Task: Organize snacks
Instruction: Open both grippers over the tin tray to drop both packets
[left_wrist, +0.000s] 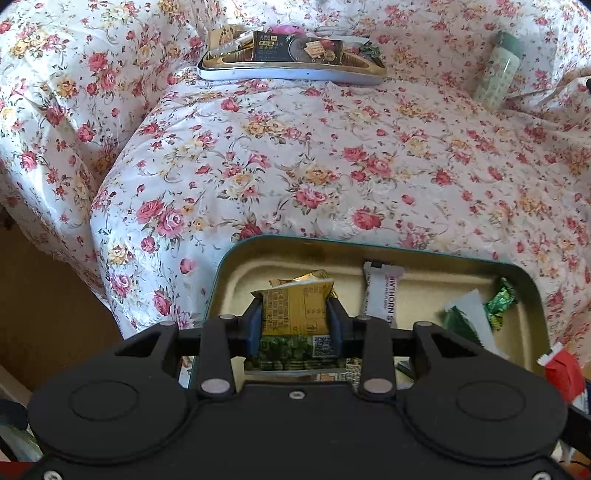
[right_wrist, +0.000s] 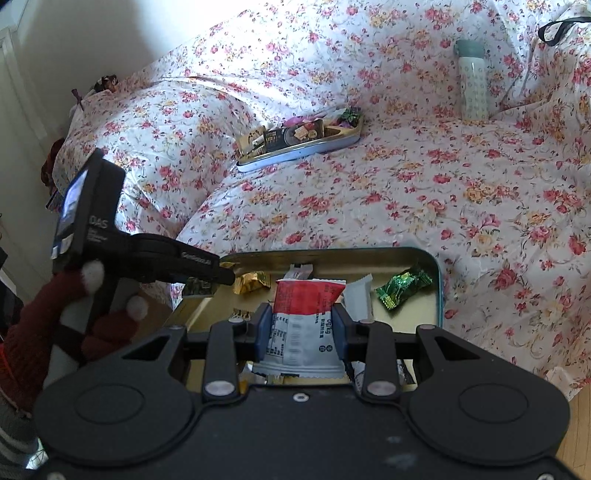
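My left gripper (left_wrist: 294, 312) is shut on a yellow and green snack packet (left_wrist: 295, 295), held over the left part of the near teal-rimmed tin (left_wrist: 369, 244). My right gripper (right_wrist: 302, 314) is shut on a red and white snack packet (right_wrist: 306, 295) above the same tin (right_wrist: 440, 280). In the right wrist view the left gripper (right_wrist: 218, 273) comes in from the left, carried by a hand in a red glove (right_wrist: 55, 314). Loose in the tin lie a white hawthorn bar (left_wrist: 380, 291), a green candy (right_wrist: 404, 286) and a gold candy (right_wrist: 251, 282).
A second, pale blue tin (left_wrist: 291, 72) with several snacks sits farther back on the floral bedspread (left_wrist: 332, 166). A pale green bottle (left_wrist: 498, 70) leans at the back right. The bed's edge drops to a wooden floor (left_wrist: 44, 295) on the left.
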